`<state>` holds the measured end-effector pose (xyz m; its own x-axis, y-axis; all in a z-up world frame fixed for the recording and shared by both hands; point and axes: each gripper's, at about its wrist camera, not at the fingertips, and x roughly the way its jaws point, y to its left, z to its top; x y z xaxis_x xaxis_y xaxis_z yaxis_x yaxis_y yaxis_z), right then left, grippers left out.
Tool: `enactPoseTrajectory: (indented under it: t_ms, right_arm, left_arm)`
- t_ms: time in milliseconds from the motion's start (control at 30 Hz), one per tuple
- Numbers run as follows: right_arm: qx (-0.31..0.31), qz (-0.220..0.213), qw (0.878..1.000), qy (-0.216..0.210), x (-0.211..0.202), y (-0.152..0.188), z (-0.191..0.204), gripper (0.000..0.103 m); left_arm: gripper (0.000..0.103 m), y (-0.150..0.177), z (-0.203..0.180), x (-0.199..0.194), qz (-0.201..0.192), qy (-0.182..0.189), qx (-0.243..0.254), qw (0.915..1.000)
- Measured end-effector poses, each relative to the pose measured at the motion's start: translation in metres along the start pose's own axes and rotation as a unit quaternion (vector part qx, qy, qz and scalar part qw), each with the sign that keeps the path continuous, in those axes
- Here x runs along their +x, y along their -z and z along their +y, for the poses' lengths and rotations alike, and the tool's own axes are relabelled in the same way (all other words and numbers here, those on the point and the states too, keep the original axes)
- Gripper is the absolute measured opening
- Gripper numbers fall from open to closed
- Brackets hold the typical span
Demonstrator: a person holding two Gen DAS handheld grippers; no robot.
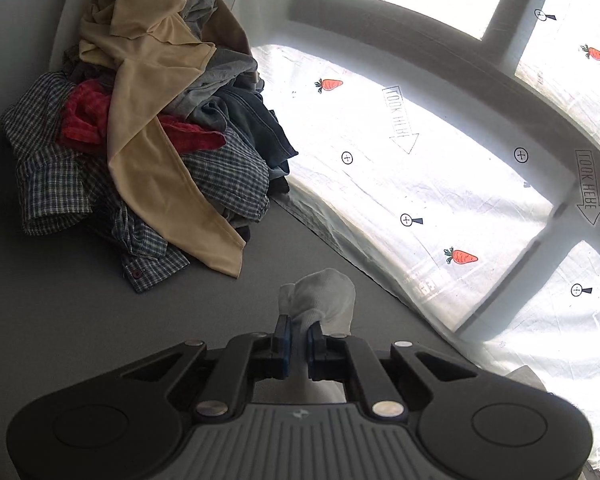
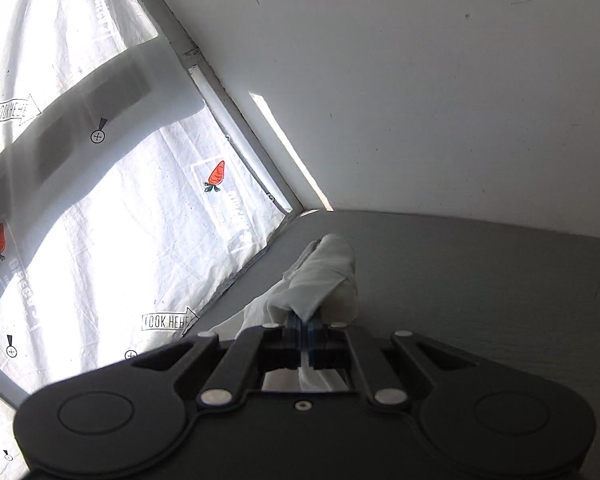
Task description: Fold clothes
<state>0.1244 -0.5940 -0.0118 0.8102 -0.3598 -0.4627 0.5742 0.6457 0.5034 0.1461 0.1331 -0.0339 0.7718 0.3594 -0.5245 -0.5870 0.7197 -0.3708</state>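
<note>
A white garment (image 1: 320, 296) hangs lifted above the grey counter (image 1: 80, 320), each end clamped in the left tongs (image 1: 299, 336) and right tongs (image 2: 303, 330). Next, I judge: spread it flat near the clothes pile (image 1: 148, 128), far left.

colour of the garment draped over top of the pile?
Tan, plain cloth garment; left wrist view.

A grey table (image 1: 80, 320) meets a white wall (image 2: 420, 80) and a bright window covered by carrot-printed sheeting (image 1: 400, 184).
</note>
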Motion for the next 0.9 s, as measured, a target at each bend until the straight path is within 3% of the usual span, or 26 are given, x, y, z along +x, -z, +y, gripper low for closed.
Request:
enactPoseTrajectory:
  t_ms: [133,200,367,500,533,667,900]
  right_arm:
    - [-0.02,-0.029,0.999,0.018,-0.009,-0.022,-0.031,0.003]
    - [-0.025,-0.018,0.999,0.04,-0.01,-0.021,-0.05,0.003]
    - [-0.061,0.067,0.991,0.102,0.001,0.014,-0.101,0.004]
    - [-0.08,0.125,0.98,0.13,0.006,0.043,-0.132,0.013]
    - [-0.084,0.132,0.979,0.131,0.005,0.046,-0.136,0.016]
    - [-0.078,0.127,0.981,0.124,-0.002,0.045,-0.146,0.036]
    - [0.038,0.121,0.989,0.08,0.005,0.031,-0.167,0.048]
  left_arm:
    - [0.007,0.017,0.006,-0.044,-0.02,-0.015,0.028,0.9993]
    - [0.007,0.038,0.012,-0.056,-0.01,-0.033,0.029,0.999]
    - [0.007,0.103,0.047,-0.064,0.06,-0.109,0.018,0.992]
    - [0.011,0.146,0.074,-0.063,0.132,-0.172,0.035,0.9755]
    - [0.011,0.15,0.077,-0.067,0.134,-0.18,0.036,0.9738]
    - [0.024,0.153,0.08,-0.09,0.124,-0.178,0.019,0.976]
    - [0.035,0.172,0.046,-0.097,0.141,-0.139,0.045,0.9793]
